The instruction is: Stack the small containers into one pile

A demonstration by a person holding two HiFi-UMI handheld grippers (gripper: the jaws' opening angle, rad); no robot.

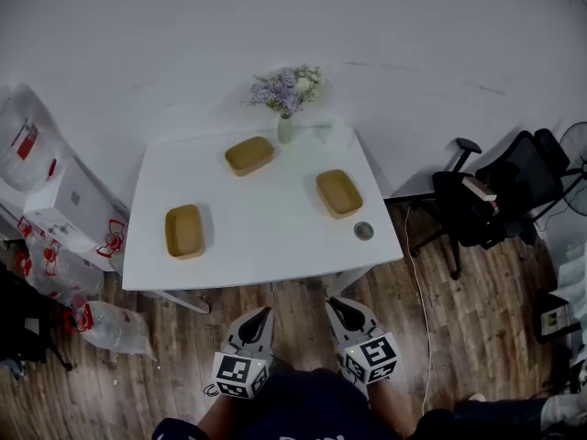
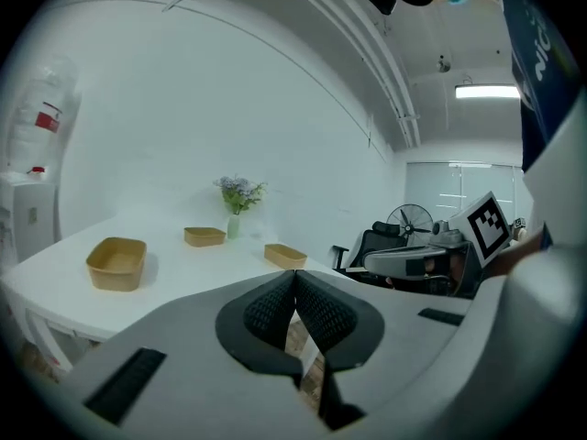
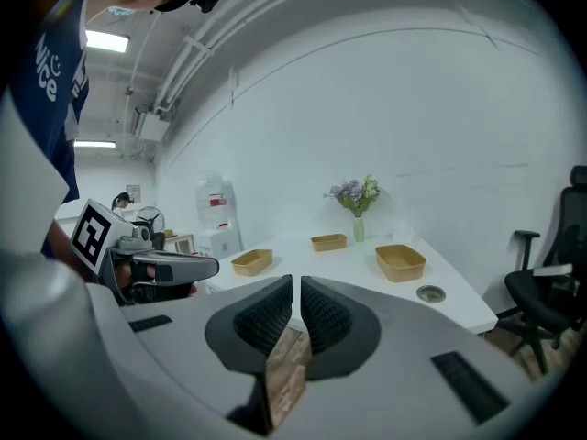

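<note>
**Closed, empty grippers before the table**

The left gripper [image 1: 264,313] and right gripper [image 1: 336,304] hold their ribbed black jaws together on nothing, near a smooth white table [image 1: 266,236]. Shallow, tan, round-cornered tubs lie well apart on it: left container [image 1: 184,231], far container [image 1: 249,155], right container [image 1: 339,193].

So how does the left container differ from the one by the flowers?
The left container sits alone near the front; the back container sits beside the vase. The left container's long side runs away from the person; the back container lies angled crosswise. Both are tan, open and empty.
</note>
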